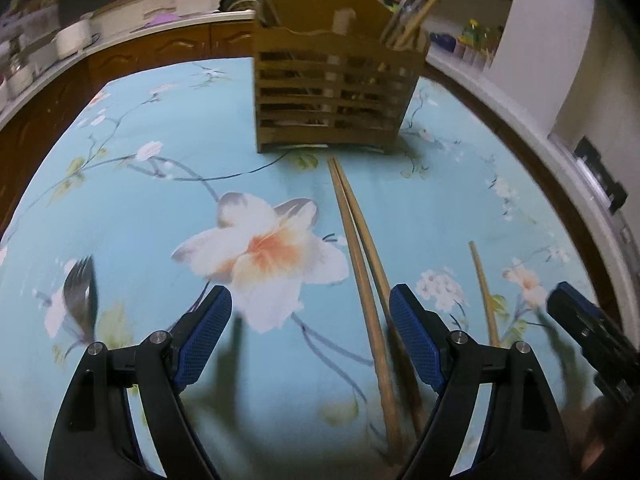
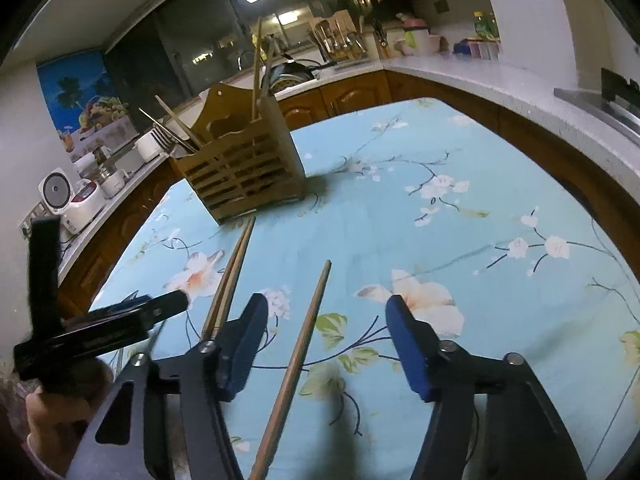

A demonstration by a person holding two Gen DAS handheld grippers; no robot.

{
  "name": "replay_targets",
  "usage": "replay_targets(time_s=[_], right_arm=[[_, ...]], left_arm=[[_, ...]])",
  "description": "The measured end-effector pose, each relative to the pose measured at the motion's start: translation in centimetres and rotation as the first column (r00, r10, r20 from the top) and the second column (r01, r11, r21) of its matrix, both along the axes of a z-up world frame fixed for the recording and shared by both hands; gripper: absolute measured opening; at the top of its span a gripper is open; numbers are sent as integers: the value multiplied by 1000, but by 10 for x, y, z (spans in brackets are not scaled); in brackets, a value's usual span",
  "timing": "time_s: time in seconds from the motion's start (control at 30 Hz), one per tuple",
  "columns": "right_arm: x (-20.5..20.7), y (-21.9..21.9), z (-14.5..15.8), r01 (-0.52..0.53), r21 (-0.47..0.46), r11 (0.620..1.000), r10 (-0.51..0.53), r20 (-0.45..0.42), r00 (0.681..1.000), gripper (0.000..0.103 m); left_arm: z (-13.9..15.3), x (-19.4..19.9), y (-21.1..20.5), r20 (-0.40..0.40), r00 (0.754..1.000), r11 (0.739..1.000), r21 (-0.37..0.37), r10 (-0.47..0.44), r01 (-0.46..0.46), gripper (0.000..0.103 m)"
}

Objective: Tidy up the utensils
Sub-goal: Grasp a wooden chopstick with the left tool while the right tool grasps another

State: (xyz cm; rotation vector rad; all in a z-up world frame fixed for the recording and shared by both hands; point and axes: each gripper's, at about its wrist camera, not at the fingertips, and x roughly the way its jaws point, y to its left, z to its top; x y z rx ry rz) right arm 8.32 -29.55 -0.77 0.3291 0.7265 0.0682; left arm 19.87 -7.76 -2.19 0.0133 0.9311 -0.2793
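Wooden chopsticks laid on a pale-blue floral tablecloth (image 1: 132,200) before a slatted wooden utensil holder (image 1: 336,96).

A tapered pair of chopsticks (image 1: 360,264) is seen lying side by side, thin tips pointed at the holder, partly between the wide-spread left gripper (image 1: 310,316) fingers, untouched. A single chopstick (image 2: 300,352) lies lengthwise between the blue-padded right gripper (image 2: 326,328) fingers, gapped, not pressed. A blurred metal fork (image 1: 82,292) lies at left.

No readable text, labels, brands or numbers anywhere; poster on far wall shows only fruit and palm picture, no words.
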Motion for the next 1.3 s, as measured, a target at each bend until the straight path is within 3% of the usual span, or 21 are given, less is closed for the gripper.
replay_targets(time_s=[0.03, 0.1, 0.17, 0.27, 0.33, 0.4, 0.5, 0.67, 0.83, 0.9, 1.13, 1.3], right_arm=[[1, -1, -1, 0, 0, 1000, 0, -5, 1000, 59], [4, -2, -2, 1, 4, 1000, -1, -10, 1000, 58], [6, -4, -3, 3, 8, 1000, -3, -17, 1000, 56], [9, -5, -4, 4, 16, 1000, -4, -27, 1000, 53], [11, -6, -4, 7, 16, 1000, -7, -29, 1000, 53], [15, -5, -6, 4, 14, 1000, -3, -39, 999, 51], [19, -1, -10, -11, 19, 1000, 12, -60, 998, 44], [24, 6, -14, -42, -2, 999, 41, -78, 996, 42], [36, 8, -19, -50, -27, 998, 47, -104, 994, 41], [42, 9, -22, -55, -40, 998, 50, -120, 992, 41], [64, 13, -28, -80, -63, 995, 70, -157, 985, 39], [74, 25, -28, -130, -103, 986, 112, -169, 979, 39]], left_arm=[[-2, 5, -5, -4, 1000, 1000, 19, -4, 4, 79], [-8, 14, -13, -19, 1000, 999, 47, -24, 24, 64], [-13, 19, -17, -31, 999, 998, 51, -42, 44, 61], [-14, 17, -23, 3, 999, 991, 121, -53, 52, 54], [-14, 14, -22, 11, 998, 991, 115, -70, 68, 45], [-13, 7, -18, 8, 996, 991, 105, -88, 86, 24], [-11, -13, -4, -6, 994, 990, 79, -113, 113, 12], [-8, -33, 11, -58, 988, 989, 26, -145, 146, 12], [-3, -7, 9, -55, 992, 993, 16, -118, 119, 20], [-3, 9, 1, -58, 991, 992, 32, -120, 122, 28], [-13, 54, -26, -58, 989, 981, 127, -138, 145, 28], [-15, 78, -36, -47, 988, 979, 133, -149, 154, 28]])
